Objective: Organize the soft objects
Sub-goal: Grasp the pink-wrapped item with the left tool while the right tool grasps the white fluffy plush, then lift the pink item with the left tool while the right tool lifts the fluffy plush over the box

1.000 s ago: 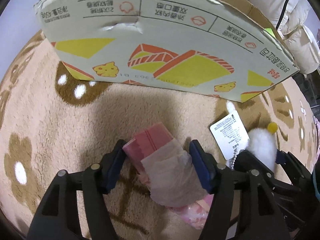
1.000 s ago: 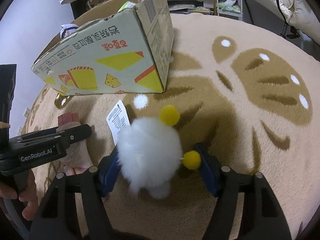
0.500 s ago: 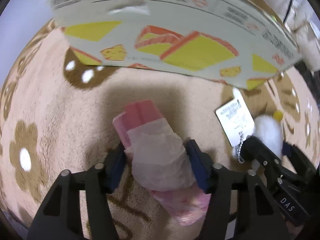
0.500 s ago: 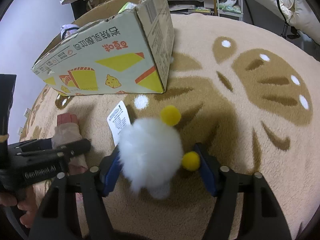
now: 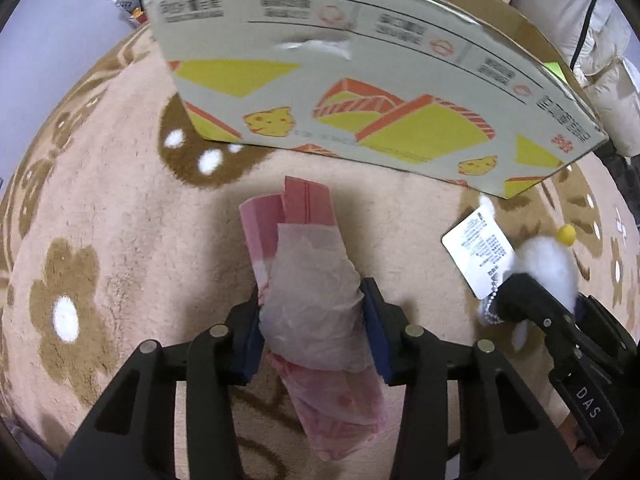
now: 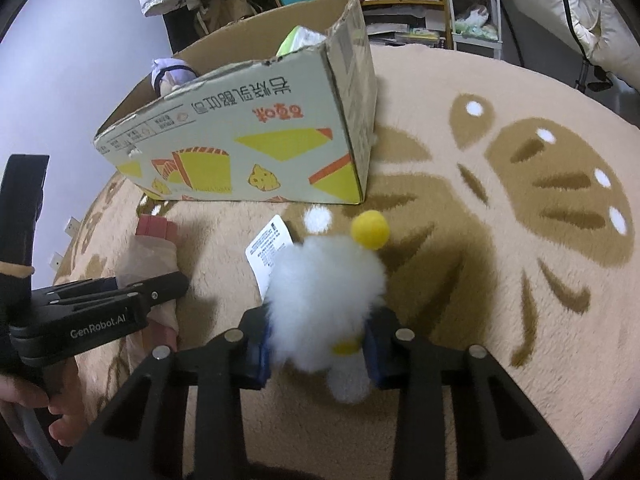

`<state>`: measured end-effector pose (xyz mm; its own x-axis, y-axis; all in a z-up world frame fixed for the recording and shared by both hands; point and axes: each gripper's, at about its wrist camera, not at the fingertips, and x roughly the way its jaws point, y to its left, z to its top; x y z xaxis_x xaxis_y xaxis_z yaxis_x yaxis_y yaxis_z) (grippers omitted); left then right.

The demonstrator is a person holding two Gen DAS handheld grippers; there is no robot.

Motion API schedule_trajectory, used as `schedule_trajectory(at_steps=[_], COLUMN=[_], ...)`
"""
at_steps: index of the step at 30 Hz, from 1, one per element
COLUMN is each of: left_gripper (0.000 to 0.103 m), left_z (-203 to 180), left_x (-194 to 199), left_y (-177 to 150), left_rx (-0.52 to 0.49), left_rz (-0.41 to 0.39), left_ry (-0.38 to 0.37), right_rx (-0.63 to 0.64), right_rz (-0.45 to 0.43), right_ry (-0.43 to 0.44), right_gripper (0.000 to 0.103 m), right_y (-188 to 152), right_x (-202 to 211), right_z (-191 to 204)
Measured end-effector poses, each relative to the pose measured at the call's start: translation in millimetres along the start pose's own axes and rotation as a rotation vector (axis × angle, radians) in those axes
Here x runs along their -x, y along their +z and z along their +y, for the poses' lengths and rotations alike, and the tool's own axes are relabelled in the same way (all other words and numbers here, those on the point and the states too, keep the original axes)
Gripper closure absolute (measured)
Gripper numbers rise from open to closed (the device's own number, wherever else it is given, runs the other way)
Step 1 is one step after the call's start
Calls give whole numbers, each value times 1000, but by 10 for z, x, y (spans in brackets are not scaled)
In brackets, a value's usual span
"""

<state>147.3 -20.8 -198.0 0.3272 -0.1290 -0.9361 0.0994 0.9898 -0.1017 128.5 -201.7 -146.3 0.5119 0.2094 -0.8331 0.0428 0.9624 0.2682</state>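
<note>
On the beige patterned rug (image 6: 500, 320), your left gripper (image 5: 312, 332) clamps the pink tissue pack (image 5: 308, 280); your right gripper (image 6: 318, 344) clamps the white plush (image 6: 324, 300). Both appear lifted. Next, carry them over the cardboard box (image 6: 240, 140) rim and release.

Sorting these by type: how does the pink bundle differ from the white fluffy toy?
The pink bundle is long, rolled and partly wrapped in pale tissue; the white fluffy toy is round and furry with yellow pompoms. The toy carries a paper tag; the bundle shows none. Each is clamped in a gripper.
</note>
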Motion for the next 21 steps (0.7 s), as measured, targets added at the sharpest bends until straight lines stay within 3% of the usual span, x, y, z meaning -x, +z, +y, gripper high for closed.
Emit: schedule_trajectory(at_steps=[11,15,21], left_gripper=[61,62,62], left_z=[218,78,20], left_x=[268,385,623], left_y=[41,59,66], left_rx=[55,25,31], left_rz=[-42,-92,-171], left_ry=[-6,34,29], right_rx=[62,80,92], right_rz=[-73,-97,-125], right_ry=[30,29,17], right_gripper=[66,66,66], right_y=[86,122,164], right_x=[174,269,387], right_z=[248,334,415])
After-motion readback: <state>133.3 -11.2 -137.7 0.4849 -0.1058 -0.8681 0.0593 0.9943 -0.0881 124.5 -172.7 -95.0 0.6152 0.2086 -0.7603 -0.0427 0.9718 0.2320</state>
